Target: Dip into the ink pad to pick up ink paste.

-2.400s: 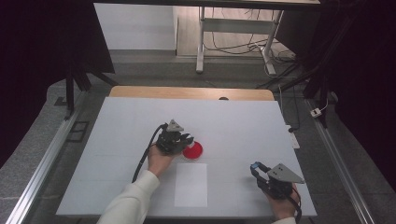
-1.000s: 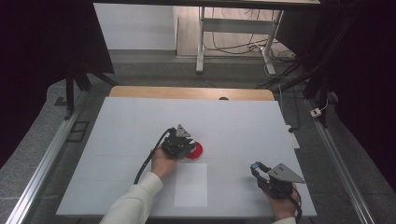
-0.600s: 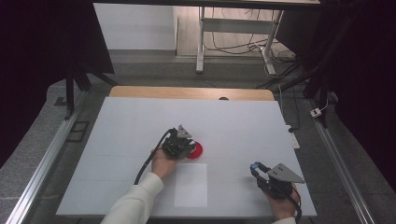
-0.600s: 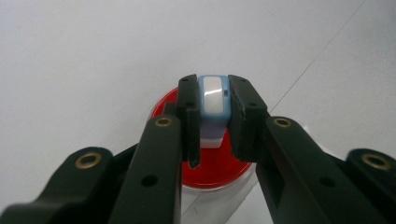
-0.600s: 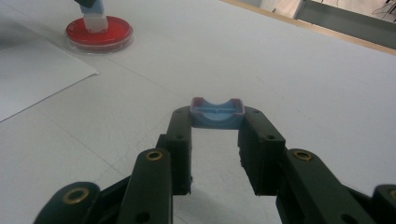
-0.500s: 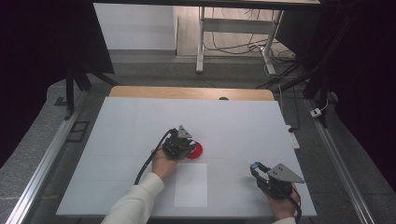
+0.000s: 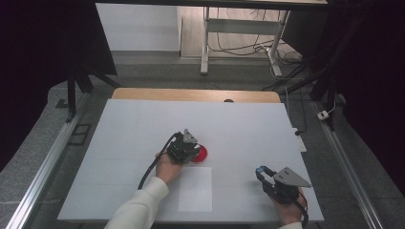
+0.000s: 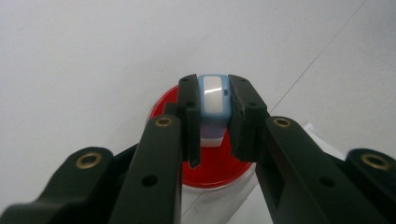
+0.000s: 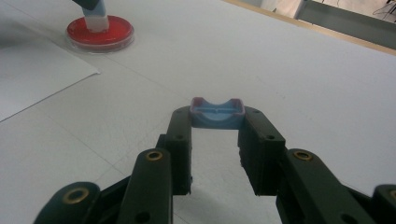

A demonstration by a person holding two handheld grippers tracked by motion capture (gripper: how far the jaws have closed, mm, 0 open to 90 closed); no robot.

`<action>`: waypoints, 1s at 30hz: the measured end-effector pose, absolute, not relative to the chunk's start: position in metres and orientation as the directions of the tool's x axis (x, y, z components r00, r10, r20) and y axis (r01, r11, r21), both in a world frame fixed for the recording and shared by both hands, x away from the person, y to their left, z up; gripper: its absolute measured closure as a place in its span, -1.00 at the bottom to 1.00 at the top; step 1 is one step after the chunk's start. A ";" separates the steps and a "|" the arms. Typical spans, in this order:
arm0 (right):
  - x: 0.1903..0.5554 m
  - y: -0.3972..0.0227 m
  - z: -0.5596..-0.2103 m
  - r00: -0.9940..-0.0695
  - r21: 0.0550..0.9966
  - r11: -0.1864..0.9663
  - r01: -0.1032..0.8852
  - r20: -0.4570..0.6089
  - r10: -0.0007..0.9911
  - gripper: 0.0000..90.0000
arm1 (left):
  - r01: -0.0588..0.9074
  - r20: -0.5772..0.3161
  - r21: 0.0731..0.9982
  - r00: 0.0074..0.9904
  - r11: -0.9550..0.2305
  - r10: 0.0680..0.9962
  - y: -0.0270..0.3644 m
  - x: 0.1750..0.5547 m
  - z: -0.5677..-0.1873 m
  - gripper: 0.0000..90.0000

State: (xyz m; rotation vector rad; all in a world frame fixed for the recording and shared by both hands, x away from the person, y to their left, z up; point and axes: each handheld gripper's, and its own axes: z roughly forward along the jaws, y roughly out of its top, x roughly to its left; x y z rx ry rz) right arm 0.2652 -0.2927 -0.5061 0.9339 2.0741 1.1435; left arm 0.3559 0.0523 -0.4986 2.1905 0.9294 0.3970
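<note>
while the left gripper (image 8: 211, 122) clamps a blue-and-white stamp (image 8: 214, 95) upright onto the red ink pad (image 8: 205, 165) beneath to ink it, the right gripper (image 9: 217, 140) grips the stamp's blue cap (image 9: 217, 113) clear.

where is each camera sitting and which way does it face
High view: above the person's side, facing forward and down on the white table; forearms and both claws show.
Left gripper view: rides the left claw, looking along its jaws at the red pad.
Right gripper view: rides the right claw, facing across the table.
Shared: every view shows the red pad.
</note>
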 end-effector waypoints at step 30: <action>0.265 -0.293 -0.506 -0.582 0.876 0.383 0.294 -0.153 0.798 0.45 | 0.498 0.008 0.725 0.685 -0.475 0.729 0.059 0.357 -0.480 0.69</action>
